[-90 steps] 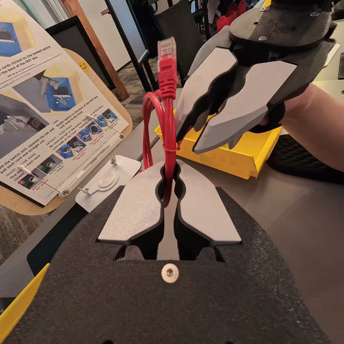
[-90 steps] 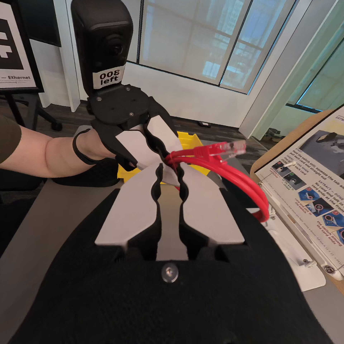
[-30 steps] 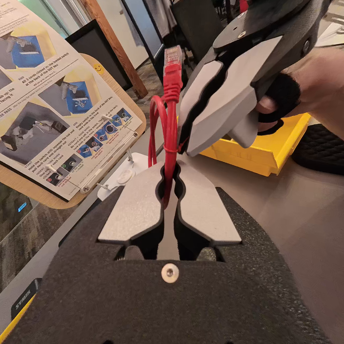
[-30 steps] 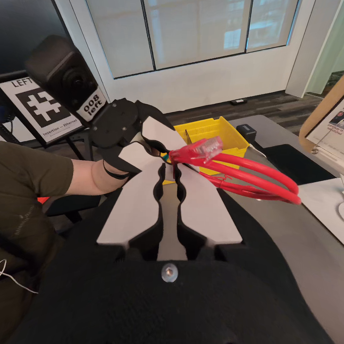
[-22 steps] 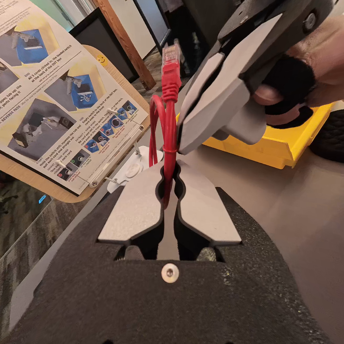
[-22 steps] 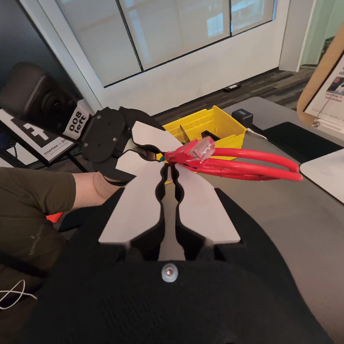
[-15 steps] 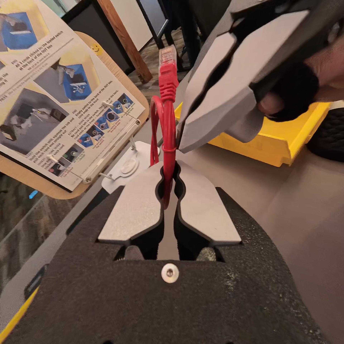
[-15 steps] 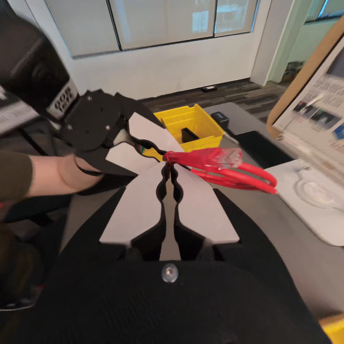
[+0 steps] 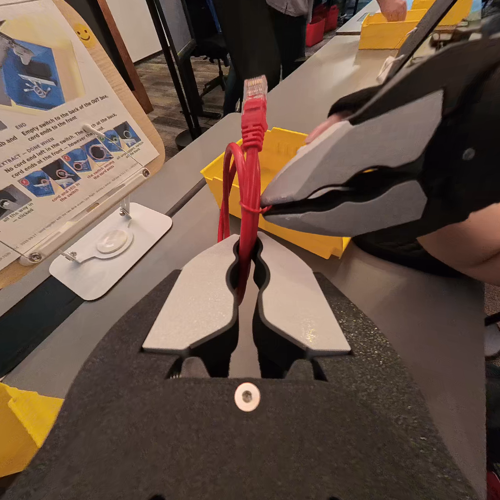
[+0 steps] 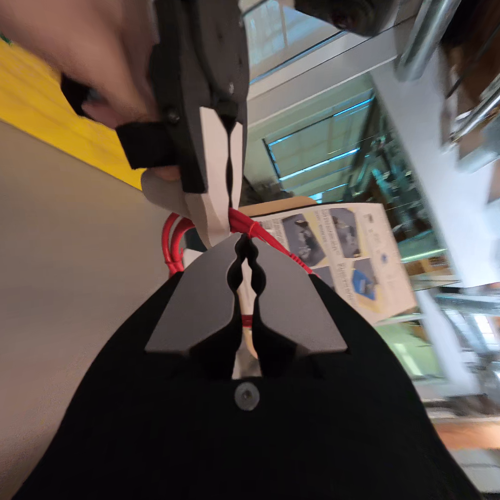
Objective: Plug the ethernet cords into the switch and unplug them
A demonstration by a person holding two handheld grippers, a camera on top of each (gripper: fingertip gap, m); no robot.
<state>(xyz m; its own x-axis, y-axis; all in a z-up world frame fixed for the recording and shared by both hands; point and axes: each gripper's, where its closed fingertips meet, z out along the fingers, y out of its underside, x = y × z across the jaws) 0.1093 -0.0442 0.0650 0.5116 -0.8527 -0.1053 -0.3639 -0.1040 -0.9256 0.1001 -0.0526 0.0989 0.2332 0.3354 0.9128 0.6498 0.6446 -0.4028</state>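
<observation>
Left hand-held gripper (image 9: 246,244) is clamped on the bundled red ethernet cord (image 9: 250,176), plug pointing straight up and away. Right hand-held gripper (image 9: 266,208) comes in sideways, tips looking pinched on the red twist tie (image 9: 250,208), though its own view's blurry.

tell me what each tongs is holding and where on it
Left tongs clamp the bundled red ethernet cord below its twist tie; right tongs pinch the tie's twisted end.

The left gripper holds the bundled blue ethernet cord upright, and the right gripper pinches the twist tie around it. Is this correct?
Not quite: the ethernet cord is red, not blue, as the left wrist view shows. The rest holds: the left gripper holds the bundle upright, and the right gripper pinches the twist tie around it.
</observation>
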